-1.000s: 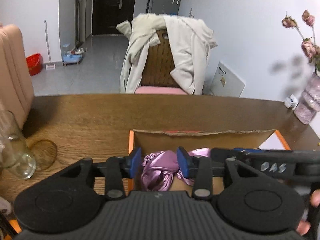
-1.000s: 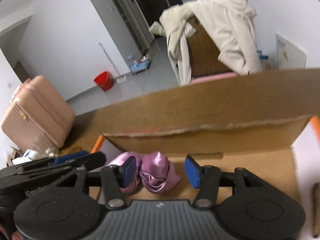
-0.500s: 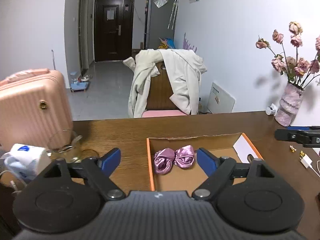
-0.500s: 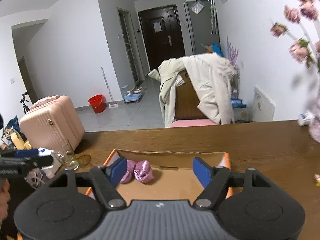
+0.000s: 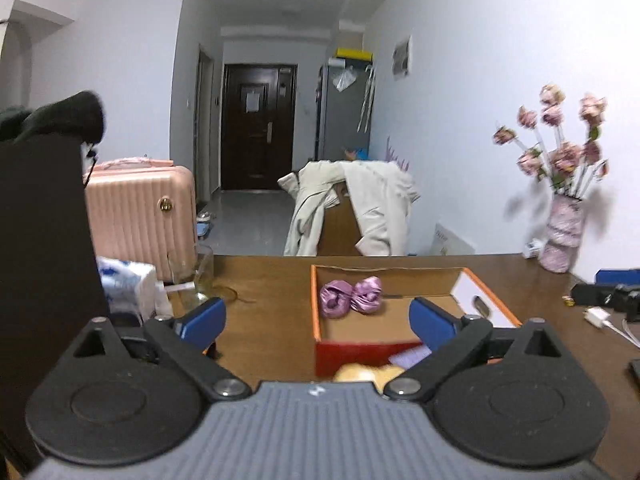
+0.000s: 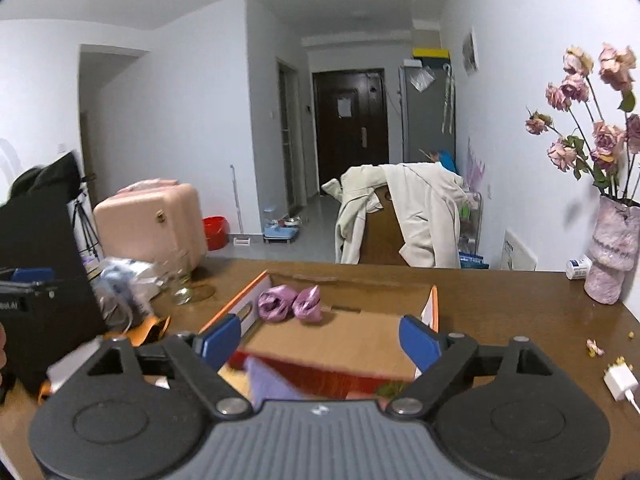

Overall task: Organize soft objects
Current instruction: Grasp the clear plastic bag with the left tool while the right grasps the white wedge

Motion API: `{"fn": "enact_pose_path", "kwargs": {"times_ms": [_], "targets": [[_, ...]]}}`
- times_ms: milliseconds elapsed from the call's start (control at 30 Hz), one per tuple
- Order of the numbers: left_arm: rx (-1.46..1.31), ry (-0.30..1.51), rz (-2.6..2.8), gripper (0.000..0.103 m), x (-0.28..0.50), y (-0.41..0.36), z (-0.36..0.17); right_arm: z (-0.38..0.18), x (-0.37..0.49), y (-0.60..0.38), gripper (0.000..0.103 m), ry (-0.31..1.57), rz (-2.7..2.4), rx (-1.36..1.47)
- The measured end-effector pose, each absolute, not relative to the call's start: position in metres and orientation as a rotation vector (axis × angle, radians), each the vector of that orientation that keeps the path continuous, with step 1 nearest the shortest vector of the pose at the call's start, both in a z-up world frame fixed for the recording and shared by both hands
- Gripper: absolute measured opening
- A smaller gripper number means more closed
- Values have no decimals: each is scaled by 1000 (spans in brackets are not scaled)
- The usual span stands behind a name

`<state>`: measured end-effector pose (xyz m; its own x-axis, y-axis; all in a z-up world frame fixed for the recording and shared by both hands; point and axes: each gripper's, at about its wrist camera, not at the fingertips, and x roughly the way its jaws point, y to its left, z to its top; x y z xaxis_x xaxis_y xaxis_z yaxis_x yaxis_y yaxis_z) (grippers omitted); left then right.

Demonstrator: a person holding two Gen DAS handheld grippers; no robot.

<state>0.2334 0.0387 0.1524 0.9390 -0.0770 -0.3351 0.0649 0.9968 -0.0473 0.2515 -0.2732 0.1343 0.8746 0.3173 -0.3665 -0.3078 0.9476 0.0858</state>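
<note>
Tongs on both sides are spread wide and pinch nothing: the left tongs and the right tongs fill the bottom of each frame above the desk. Two purple satin bundles lie touching each other in the far left corner of the cardboard box, mid-frame. A vase of roses stands at the right edge.

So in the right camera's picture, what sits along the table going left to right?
Crumpled plastic packaging → drinking glass → cardboard box holding two purple cloth bundles → pink vase.
</note>
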Motion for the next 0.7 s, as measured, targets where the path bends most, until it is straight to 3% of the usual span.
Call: {"fn": "enact_pose_path", "kwargs": {"times_ms": [67,367,700], "targets": [[-34,322,-79,102,209,37,139,122,226,-270,92,366,339,34],[-51,345,-108,103,133,26,82,48,135,-248,92,364,301,22],[-41,449,-125,103,133,21,44,10,114,-244,92,444,288,52]]}}
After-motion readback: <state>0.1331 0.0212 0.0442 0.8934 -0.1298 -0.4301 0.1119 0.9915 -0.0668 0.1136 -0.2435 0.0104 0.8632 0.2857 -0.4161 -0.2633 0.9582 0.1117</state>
